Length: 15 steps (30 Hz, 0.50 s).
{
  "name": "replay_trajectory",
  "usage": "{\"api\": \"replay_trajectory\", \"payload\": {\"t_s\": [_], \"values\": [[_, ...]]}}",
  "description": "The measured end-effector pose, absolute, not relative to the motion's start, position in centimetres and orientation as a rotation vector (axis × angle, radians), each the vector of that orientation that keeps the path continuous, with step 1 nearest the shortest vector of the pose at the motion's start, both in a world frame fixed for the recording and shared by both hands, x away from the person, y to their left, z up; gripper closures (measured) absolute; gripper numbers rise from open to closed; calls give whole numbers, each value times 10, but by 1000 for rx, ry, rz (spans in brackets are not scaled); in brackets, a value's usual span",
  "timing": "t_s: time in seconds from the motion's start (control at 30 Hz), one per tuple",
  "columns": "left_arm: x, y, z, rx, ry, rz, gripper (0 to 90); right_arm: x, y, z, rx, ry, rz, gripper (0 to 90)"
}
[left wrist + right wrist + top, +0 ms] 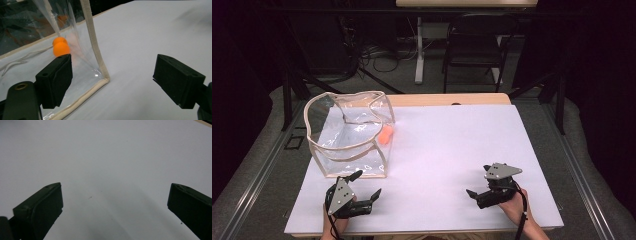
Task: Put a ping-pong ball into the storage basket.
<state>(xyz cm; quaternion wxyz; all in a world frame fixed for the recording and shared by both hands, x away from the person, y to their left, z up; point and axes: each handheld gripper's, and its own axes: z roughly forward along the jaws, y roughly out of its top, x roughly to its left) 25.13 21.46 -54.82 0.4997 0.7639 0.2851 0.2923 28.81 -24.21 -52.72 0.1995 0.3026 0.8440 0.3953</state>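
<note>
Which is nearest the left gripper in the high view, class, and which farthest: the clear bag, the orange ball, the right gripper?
From the left gripper:
1. Clear bag, just beyond it at the table's left.
2. Orange ball, farther back by the bag's right side.
3. Right gripper, across the table's near edge, at the right.

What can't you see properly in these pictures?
- Orange thing: high view, too small and blurred behind the clear bag to tell one ball from two.
- Bag top: left gripper view, cut off by the top edge.
- Right gripper: high view, its far jaw is hidden by its own body.
</note>
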Motion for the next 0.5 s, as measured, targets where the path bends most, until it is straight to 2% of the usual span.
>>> {"api": "replay_trajectory", "payload": {"t_s": [0.5], "values": [[252, 214, -549, 1850, 687, 702, 158, 276, -253, -539, 887, 2305, 1130, 0]]}}
